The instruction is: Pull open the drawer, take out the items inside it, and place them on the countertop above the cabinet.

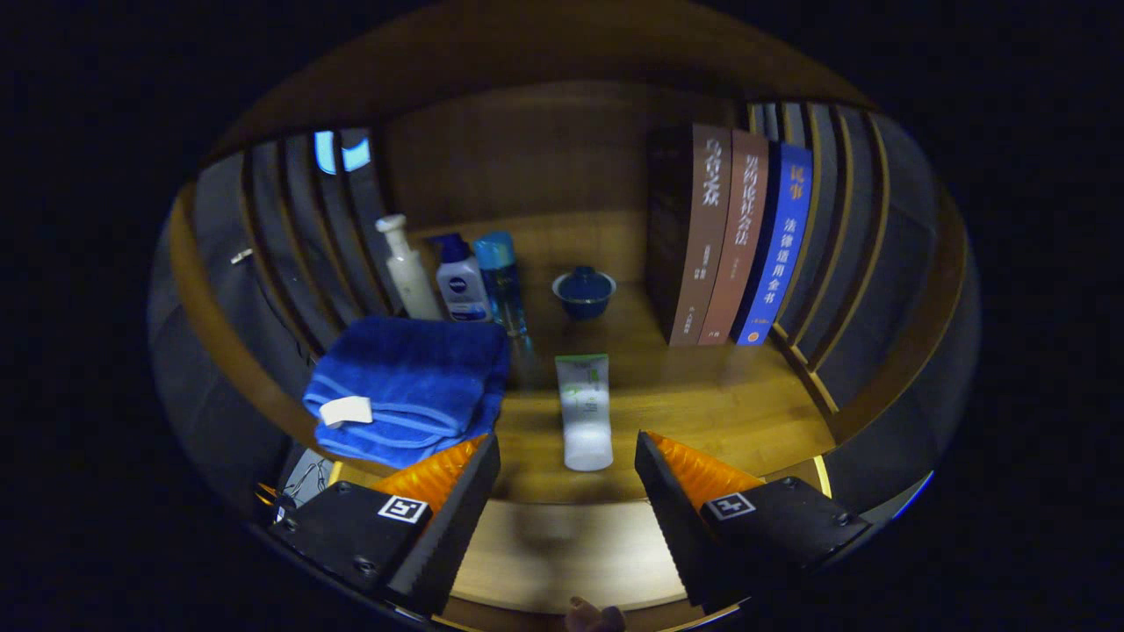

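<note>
gripper wide open, empty; tube btwn/ahead of fingers.

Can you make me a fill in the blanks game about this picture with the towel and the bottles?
1. The folded towel is the colour ____.
2. Next to the small bowl stand ____ books upright.
3. The tongs are ____, with nothing held between them.
4. Just ahead of the tongs, the white tube is lying ____ on the wooden countertop.

Missing words: blue; three; open; flat
</note>
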`<state>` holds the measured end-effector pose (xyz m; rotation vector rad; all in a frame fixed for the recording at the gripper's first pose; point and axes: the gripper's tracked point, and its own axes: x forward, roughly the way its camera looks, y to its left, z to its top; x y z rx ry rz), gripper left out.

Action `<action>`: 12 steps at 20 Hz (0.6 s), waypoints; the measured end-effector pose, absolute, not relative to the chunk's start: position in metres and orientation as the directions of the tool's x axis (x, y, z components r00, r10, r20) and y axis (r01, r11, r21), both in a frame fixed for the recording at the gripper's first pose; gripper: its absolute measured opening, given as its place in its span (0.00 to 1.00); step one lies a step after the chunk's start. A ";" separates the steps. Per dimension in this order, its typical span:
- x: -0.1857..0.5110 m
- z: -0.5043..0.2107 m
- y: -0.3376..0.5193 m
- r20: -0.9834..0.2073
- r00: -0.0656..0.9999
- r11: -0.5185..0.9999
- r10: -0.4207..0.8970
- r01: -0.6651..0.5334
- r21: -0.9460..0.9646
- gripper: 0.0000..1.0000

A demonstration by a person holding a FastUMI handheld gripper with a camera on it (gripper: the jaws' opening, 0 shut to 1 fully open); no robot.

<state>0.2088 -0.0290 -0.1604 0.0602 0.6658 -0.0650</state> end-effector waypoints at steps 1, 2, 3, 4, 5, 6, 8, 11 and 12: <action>0.197 -0.150 -0.025 -0.583 0.812 0.997 -0.036 0.069 0.034 0.99; 0.184 -0.138 -0.021 -0.545 0.838 0.998 -0.030 0.056 0.031 0.99; 0.167 -0.128 -0.017 -0.507 0.862 0.998 -0.032 0.051 0.023 0.99; 0.152 -0.119 -0.015 -0.469 0.883 0.999 -0.035 0.046 0.014 0.99; 0.136 -0.112 -0.014 -0.437 0.899 0.999 -0.039 0.045 0.004 0.99; 0.120 -0.105 -0.012 -0.400 0.916 0.999 -0.037 0.040 0.000 0.99; 0.091 -0.098 -0.006 -0.353 0.935 0.999 -0.031 0.036 0.008 0.99; 0.049 -0.098 -0.003 -0.303 0.953 0.998 -0.026 0.039 0.039 0.98; 0.037 -0.101 -0.003 -0.290 0.957 0.998 -0.028 0.043 0.044 0.99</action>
